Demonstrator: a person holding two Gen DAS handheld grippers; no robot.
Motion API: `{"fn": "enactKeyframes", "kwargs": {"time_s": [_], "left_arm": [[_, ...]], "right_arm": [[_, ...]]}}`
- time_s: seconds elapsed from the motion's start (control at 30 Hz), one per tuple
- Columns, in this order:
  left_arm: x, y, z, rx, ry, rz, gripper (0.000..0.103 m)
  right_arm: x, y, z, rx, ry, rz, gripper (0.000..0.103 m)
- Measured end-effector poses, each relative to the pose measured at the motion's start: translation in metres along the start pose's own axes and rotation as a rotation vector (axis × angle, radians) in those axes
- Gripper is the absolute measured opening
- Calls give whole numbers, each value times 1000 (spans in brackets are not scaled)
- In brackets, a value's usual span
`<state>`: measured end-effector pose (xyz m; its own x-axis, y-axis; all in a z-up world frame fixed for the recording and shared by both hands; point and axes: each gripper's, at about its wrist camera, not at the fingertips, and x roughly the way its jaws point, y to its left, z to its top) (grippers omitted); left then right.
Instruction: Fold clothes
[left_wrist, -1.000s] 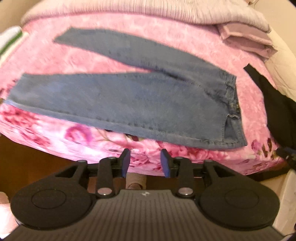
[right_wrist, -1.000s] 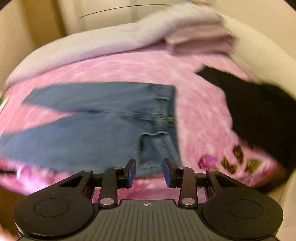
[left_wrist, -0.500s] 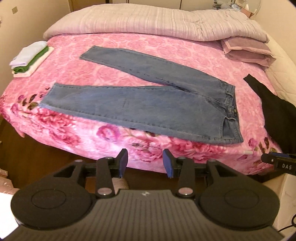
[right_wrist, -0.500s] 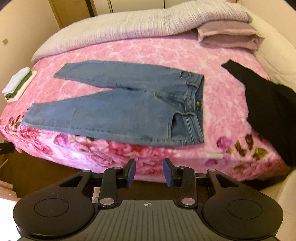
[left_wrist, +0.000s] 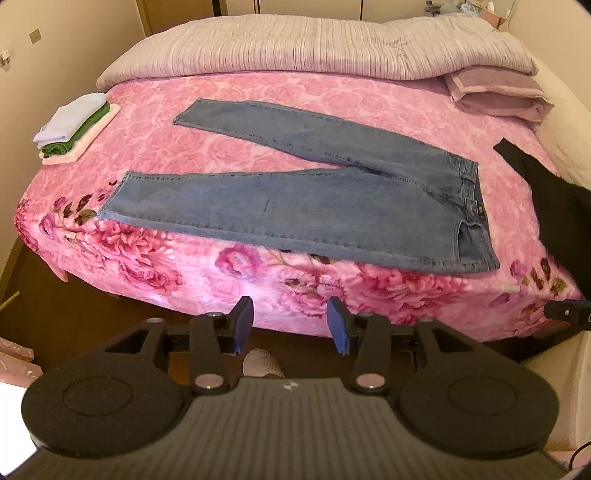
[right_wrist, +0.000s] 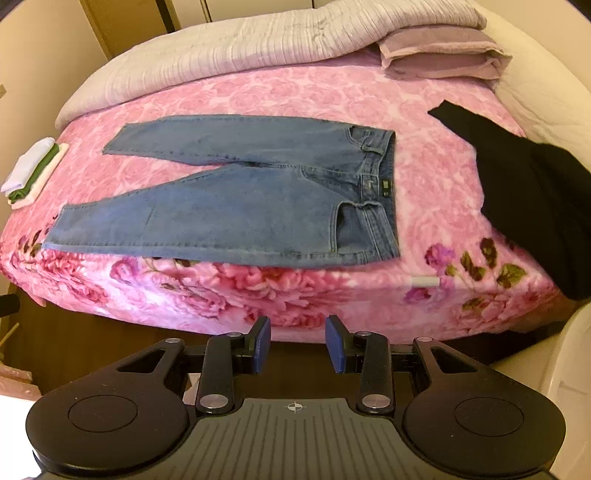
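A pair of blue jeans (left_wrist: 314, 206) lies spread flat on the pink floral bed (left_wrist: 258, 92), waistband to the right, the two legs splayed apart to the left. The jeans also show in the right wrist view (right_wrist: 251, 199). My left gripper (left_wrist: 291, 325) is open and empty, held back off the bed's near edge. My right gripper (right_wrist: 297, 343) is open and empty too, also off the near edge, below the waistband end.
A black garment (right_wrist: 532, 192) lies at the bed's right side. A small stack of folded clothes (left_wrist: 74, 129) sits at the far left corner. A grey quilt (left_wrist: 314, 48) and folded mauve blanket (left_wrist: 498, 92) lie at the head. Wooden floor lies below the bed edge.
Both grippers have pulled back and up from the bed, so the whole bed and jeans now show. The jeans have not moved. Both grippers stay open.
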<state>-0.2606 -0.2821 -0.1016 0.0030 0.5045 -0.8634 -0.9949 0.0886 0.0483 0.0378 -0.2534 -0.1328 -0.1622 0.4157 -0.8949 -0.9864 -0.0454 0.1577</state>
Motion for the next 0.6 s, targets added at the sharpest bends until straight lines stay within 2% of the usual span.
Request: {"fn": "enactKeyframes", "kwargs": {"time_s": [0.3,0.6], "left_arm": [[4,12,-7,8,16,6,39],[2,28,-3,-18,1,13,40]], "right_arm": [[-3,8,-6,19,7,0,37],[1,26,3,-11,1,12,37]]}}
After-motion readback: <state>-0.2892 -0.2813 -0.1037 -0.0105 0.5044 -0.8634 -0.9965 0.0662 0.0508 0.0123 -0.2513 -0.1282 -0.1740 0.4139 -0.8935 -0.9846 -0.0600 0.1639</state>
